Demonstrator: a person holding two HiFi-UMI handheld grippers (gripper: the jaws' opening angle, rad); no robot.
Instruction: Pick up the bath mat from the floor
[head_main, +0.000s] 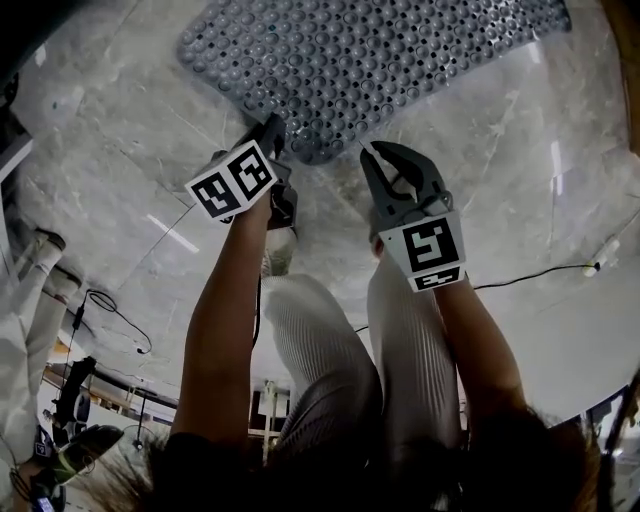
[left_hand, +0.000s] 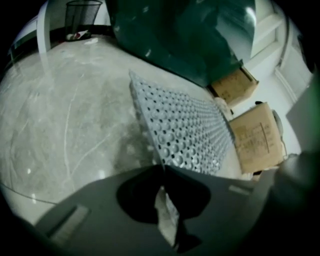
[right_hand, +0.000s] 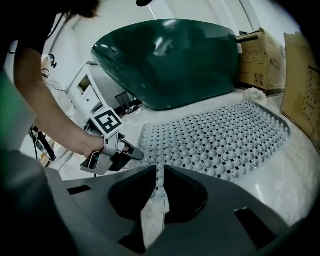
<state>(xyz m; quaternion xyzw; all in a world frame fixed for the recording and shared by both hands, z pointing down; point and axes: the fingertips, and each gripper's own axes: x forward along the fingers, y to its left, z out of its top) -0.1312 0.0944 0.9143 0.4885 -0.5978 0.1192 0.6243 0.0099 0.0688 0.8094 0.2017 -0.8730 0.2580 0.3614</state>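
- bath mat (head_main: 380, 60) flat on the floor (head_main: 120, 150); long axis runs away toward the cardboard boxes (left_hand: 255, 137)
- left claw (head_main: 272, 135) pinched shut on its near corner; right claw (head_main: 368, 155) clamped on the edge beside it

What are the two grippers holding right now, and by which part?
The mat, by its near edge: the left gripper and the right gripper each pinch it, side by side.
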